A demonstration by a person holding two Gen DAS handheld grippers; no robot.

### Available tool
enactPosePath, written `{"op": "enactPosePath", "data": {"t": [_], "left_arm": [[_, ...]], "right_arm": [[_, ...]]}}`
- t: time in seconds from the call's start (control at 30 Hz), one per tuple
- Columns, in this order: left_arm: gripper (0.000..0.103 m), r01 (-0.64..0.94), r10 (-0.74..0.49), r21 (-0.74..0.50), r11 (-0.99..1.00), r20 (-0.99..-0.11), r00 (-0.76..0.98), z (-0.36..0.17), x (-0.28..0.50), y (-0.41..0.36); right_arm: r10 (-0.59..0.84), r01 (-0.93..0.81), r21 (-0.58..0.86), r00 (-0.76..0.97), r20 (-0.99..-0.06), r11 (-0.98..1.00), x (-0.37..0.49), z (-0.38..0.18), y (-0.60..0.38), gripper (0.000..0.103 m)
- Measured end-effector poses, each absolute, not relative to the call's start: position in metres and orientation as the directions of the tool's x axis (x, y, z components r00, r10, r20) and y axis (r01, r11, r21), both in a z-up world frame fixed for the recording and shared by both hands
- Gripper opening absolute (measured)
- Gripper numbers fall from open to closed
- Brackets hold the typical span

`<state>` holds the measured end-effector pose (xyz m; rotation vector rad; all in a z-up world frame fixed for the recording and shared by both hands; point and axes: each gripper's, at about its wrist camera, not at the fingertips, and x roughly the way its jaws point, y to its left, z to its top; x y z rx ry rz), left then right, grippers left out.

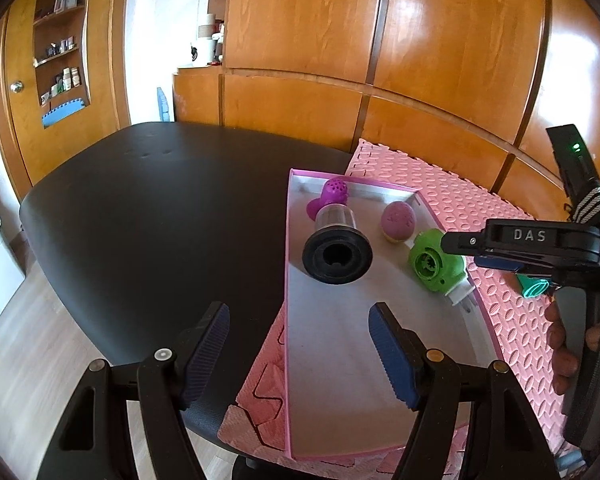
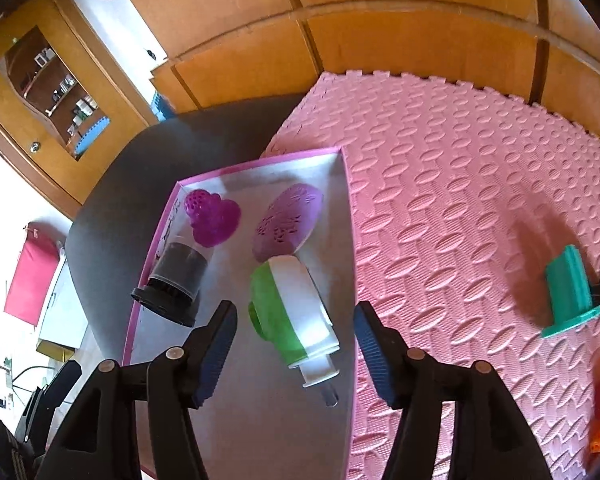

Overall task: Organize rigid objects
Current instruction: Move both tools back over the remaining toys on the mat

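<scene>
Right tool (image 2: pixel 296 344) is hanging over the near right part of the pink-rimmed tray (image 2: pixel 236 420), jaws standing apart. The green-and-white plug-in piece (image 2: pixel 296 312) is lying on the tray floor between and just ahead of its fingers, with a gap showing on both sides, so nothing is gripped. Ahead of that piece the mauve egg-shaped thing (image 2: pixel 288 222) is touching its far end. Ahead-left, the magenta perforated piece (image 2: pixel 212 216) and the black-based clear cylinder (image 2: pixel 172 288) are lying together by the tray's left wall. Off to the right, a teal block (image 2: pixel 570 292) is sitting on the pink foam mat (image 2: pixel 440 200), well apart from the tray.

Left tool (image 1: pixel 300 360) is hovering about half open and empty, straddling the tray's near left edge, its left finger over the black desk (image 1: pixel 140 220). Same cylinder (image 1: pixel 336 244) is lying ahead of it.
</scene>
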<state>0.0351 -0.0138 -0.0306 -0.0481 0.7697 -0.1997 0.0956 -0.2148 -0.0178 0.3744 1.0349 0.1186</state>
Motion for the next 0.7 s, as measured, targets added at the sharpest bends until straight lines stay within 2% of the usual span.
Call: {"op": "enactPosePath", "data": {"t": [0.7], "left_arm": [[0.073,0.235,-0.224,-0.077,0.969,-0.675,0.703,-0.022,0.021,-0.041]], "right_arm": [[0.151,0.128,0.296,0.633,-0.759,0.947,0.024,0.006,-0.265,0.062]]}}
